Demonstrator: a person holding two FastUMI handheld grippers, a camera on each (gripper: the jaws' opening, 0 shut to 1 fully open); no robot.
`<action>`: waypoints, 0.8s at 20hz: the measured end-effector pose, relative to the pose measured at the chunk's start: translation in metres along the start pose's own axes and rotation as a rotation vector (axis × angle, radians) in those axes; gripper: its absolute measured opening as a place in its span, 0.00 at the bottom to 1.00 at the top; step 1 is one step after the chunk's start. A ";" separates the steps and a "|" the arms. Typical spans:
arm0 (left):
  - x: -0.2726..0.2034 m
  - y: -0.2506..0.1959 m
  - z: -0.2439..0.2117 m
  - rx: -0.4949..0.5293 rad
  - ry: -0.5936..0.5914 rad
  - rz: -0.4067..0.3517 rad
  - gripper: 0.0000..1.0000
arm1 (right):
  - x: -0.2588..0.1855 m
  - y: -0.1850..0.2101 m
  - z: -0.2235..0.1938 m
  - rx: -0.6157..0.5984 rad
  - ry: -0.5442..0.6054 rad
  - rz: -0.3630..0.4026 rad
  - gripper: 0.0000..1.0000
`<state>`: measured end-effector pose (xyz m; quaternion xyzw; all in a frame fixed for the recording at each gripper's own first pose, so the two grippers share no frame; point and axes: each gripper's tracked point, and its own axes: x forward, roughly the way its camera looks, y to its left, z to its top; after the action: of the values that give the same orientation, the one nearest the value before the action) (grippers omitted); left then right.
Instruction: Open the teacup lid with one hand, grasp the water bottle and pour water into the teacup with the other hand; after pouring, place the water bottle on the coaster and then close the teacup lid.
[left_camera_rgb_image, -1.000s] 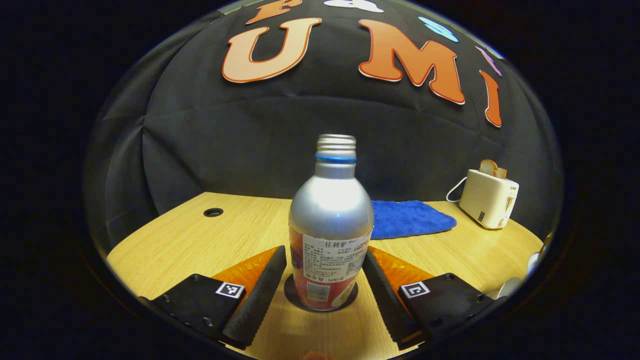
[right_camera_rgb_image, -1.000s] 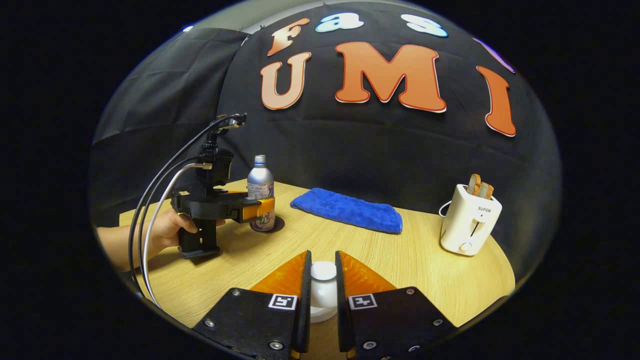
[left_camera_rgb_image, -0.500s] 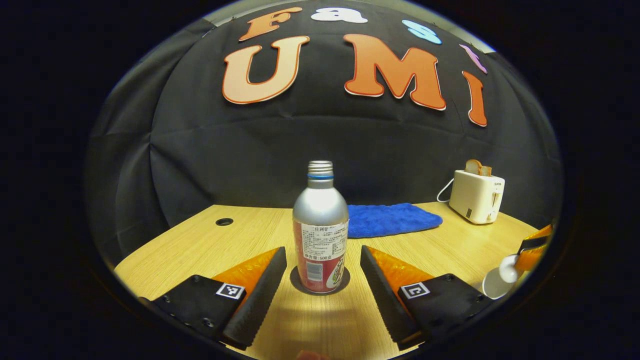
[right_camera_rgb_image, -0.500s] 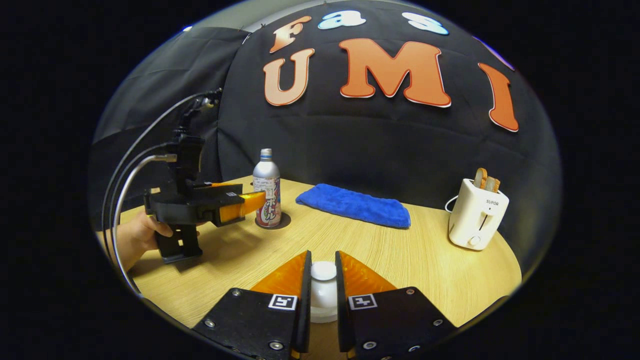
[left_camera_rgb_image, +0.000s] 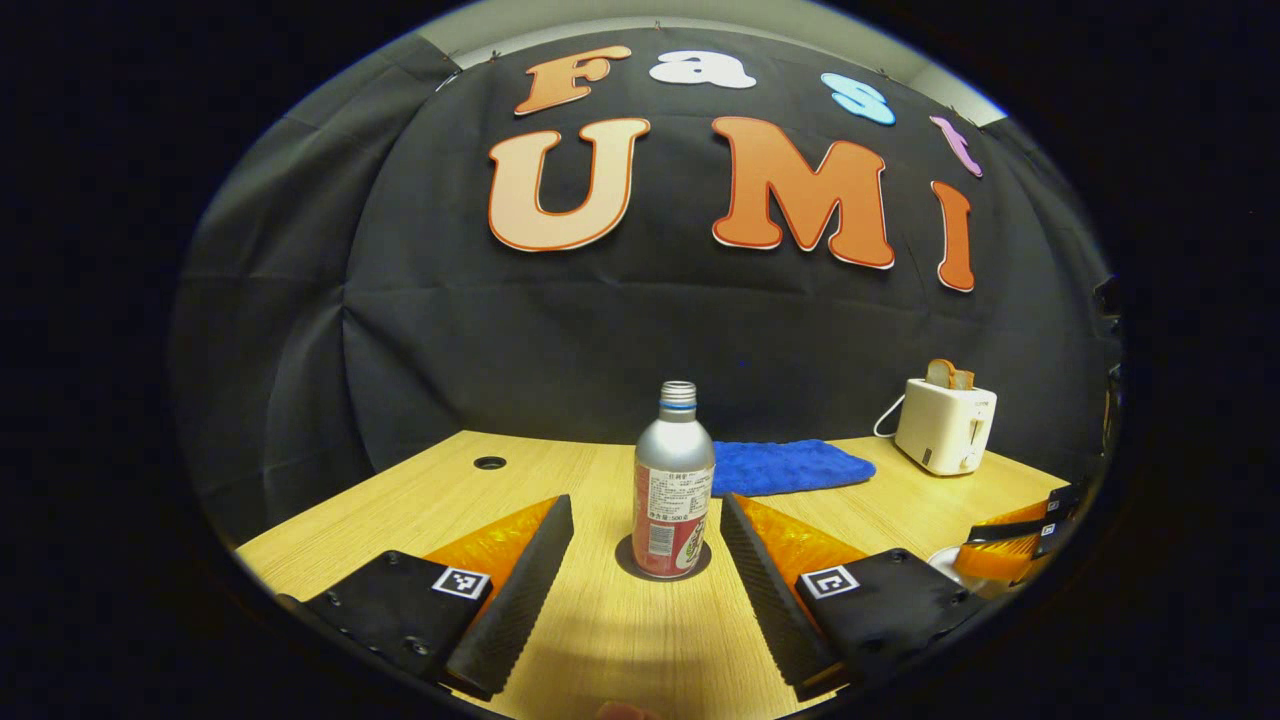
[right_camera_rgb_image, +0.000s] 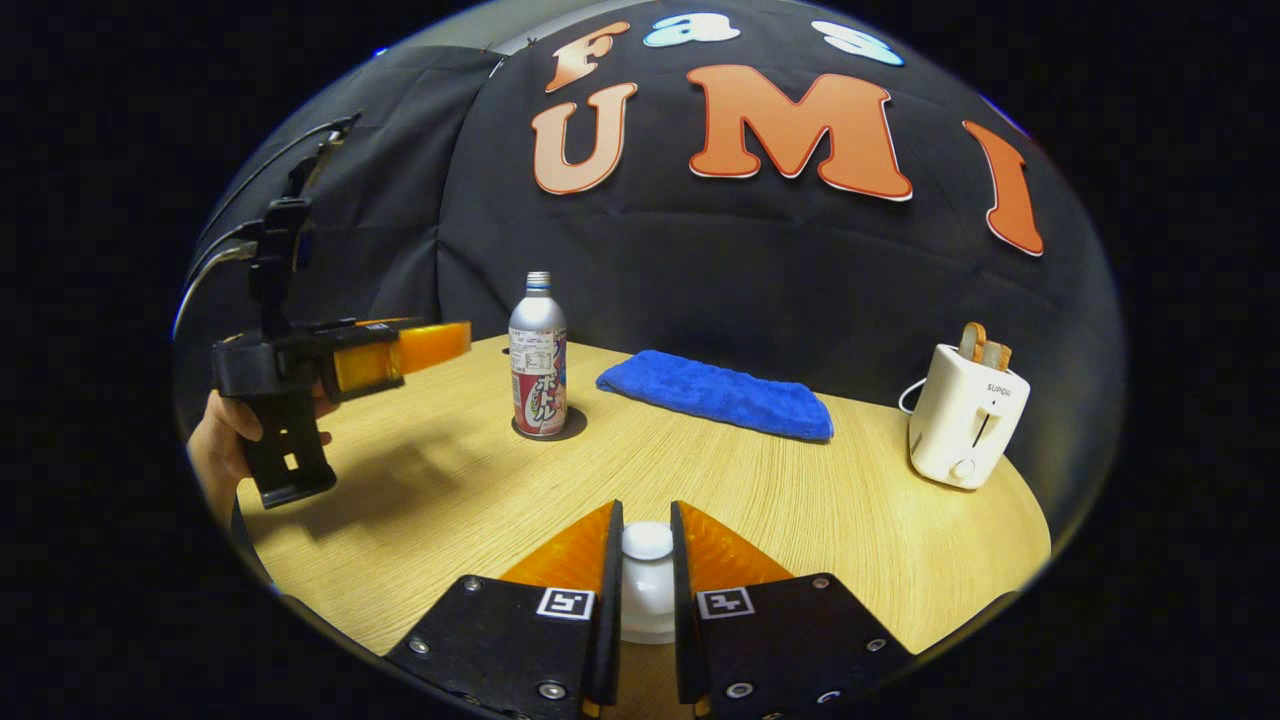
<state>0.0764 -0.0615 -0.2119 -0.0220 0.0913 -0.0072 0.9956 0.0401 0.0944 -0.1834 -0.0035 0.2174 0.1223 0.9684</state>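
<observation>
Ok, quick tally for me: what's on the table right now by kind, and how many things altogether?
Water bottle: 1
Coaster: 1, under the bottle
Teacup lid: 1, held in the right gripper
Blue cloth: 1
Toaster: 1
Toast slices: 2, in the toaster
Total: 7

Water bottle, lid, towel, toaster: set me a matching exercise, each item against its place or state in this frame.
Items:
1. water bottle
2. teacup lid
3. blue towel
4. toaster

Places or states:
A. holds bread slices
B. upright on the coaster
C. lies flat between bottle and toaster
D. clamped in the right gripper

Pairs: 1-B, 2-D, 3-C, 4-A
</observation>
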 end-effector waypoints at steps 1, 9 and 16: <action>-0.004 0.003 0.000 -0.001 -0.005 0.006 0.97 | 0.000 -0.002 0.000 -0.003 -0.001 -0.010 0.23; -0.024 -0.005 0.017 -0.026 -0.040 0.001 0.97 | -0.011 -0.008 0.014 -0.046 -0.066 -0.058 0.34; -0.043 -0.024 0.045 -0.021 -0.081 -0.024 0.94 | -0.052 -0.037 0.075 -0.044 -0.234 -0.139 0.66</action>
<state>0.0425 -0.0833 -0.1591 -0.0337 0.0508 -0.0170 0.9980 0.0348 0.0512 -0.0947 -0.0257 0.0995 0.0592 0.9929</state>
